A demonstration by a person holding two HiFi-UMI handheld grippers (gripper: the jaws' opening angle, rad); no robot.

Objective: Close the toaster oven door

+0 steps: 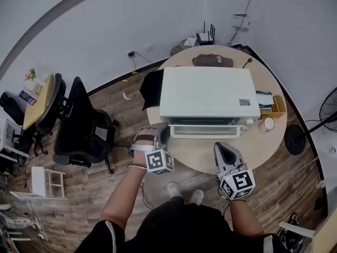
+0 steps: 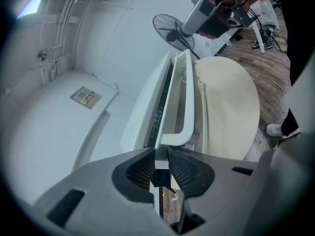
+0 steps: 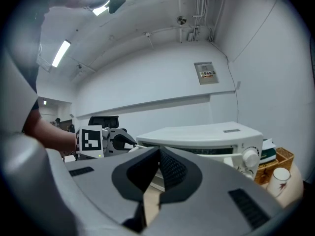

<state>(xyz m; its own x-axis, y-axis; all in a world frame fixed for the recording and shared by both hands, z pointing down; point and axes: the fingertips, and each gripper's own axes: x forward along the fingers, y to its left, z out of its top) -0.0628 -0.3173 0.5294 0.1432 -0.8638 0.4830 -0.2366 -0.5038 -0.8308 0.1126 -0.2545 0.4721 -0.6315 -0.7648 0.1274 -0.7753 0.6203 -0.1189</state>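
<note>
Toaster oven [image 1: 209, 96] sat on round table [image 1: 202, 157], door [image 2: 167, 100] nearly upright — thin dark gap showed along oven front. Left gripper [image 1: 162, 128] at left end of handle [image 2: 185, 109], fingers narrowly apart, door edge between them. Right gripper [image 1: 225, 147] hovered over table's near edge — fingers together, empty.

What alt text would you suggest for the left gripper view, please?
The left gripper's tongs straddle the near end of the handle of the white toaster oven door, which stands slightly ajar; whether they pinch it is unclear. A round beige table shows to the right.
</note>
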